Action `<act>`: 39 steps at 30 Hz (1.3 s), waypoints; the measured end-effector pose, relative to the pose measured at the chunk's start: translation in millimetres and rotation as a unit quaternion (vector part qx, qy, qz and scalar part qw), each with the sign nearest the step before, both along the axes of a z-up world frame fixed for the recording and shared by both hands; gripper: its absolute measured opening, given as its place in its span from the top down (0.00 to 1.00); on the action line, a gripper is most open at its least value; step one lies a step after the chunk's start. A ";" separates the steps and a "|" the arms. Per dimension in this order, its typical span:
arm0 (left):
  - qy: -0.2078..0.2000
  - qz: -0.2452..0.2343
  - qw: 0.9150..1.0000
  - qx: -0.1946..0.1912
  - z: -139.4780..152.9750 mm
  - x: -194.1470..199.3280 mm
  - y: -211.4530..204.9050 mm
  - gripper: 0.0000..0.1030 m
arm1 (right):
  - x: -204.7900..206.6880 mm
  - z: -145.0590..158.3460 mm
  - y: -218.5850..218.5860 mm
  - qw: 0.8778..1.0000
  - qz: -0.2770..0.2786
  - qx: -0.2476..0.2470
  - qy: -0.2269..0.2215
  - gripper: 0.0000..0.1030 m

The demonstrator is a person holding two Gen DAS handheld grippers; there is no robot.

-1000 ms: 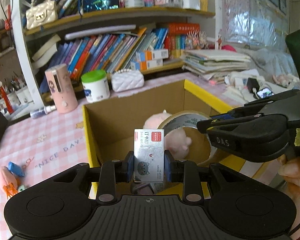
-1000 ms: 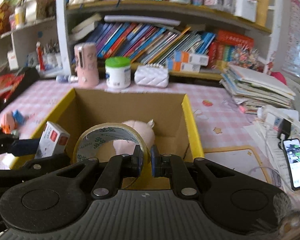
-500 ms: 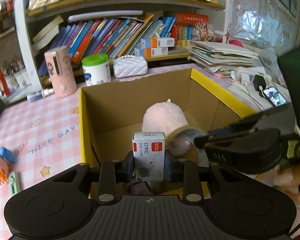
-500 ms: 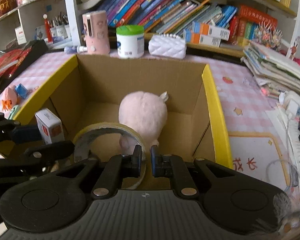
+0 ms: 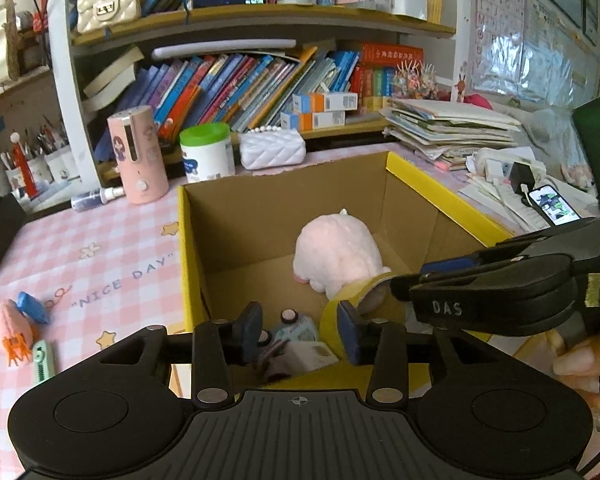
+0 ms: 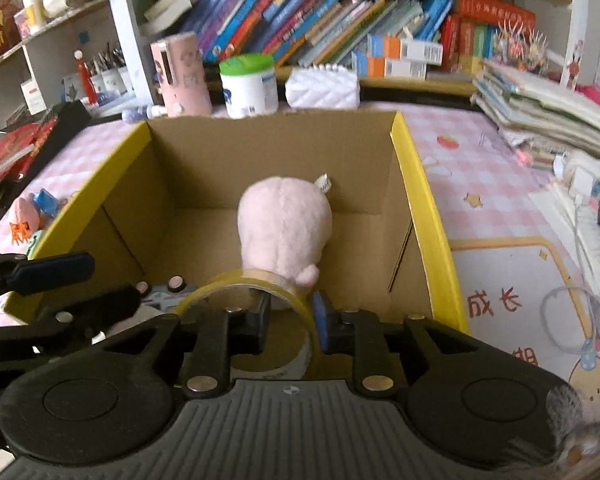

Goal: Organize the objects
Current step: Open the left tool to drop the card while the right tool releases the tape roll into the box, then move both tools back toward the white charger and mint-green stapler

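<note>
An open cardboard box with yellow rims [image 5: 444, 196] [image 6: 420, 184] stands on the pink checked table. Inside lie a pink plush toy [image 5: 336, 252] [image 6: 284, 228], a small staples box [image 5: 304, 354] on the box floor, and a roll of yellow tape [image 5: 342, 312] [image 6: 252, 284]. My left gripper [image 5: 300, 330] is open and empty above the near left of the box. My right gripper [image 6: 290, 318] has its jaws parted around the tape roll's wall, low in the box; the roll lies flat.
Small toys and a green clip [image 5: 24, 328] lie on the table left of the box. A pink cylinder [image 5: 138, 152], a green-lidded jar [image 5: 206, 152] and a white pouch [image 5: 272, 148] stand behind it. Paper stacks and a phone [image 5: 552, 204] are on the right.
My left gripper opened and the staples box dropped to the box floor. My right gripper lowered the tape roll into the box and its jaws parted.
</note>
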State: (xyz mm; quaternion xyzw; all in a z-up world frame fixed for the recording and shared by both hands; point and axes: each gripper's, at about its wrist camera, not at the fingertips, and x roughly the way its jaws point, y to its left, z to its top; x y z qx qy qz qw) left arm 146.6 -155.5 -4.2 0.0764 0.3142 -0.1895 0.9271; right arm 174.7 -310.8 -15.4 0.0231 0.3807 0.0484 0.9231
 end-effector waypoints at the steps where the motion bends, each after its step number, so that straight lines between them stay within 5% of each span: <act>1: -0.004 0.001 1.000 0.000 1.3 -3.0 1.5 0.58 | -4.6 2.9 1.0 1.000 -0.003 0.000 -0.012 0.75; 9: -0.035 0.027 0.999 -0.011 10.9 -30.2 16.3 0.25 | -37.0 26.9 4.2 0.996 -0.045 -0.004 -0.082 0.60; 20: -0.041 0.034 0.998 -0.016 13.4 -63.4 40.6 0.18 | -90.1 32.8 11.5 0.988 -0.108 -0.015 -0.109 0.44; 26: -0.031 0.054 0.998 -0.014 8.9 -80.5 59.1 0.14 | -114.6 24.0 26.9 0.988 -0.127 -0.016 -0.083 0.32; 39: 0.014 0.061 0.998 0.000 -9.5 -111.7 92.8 0.14 | -150.2 0.0 70.3 0.993 -0.120 -0.012 -0.015 0.26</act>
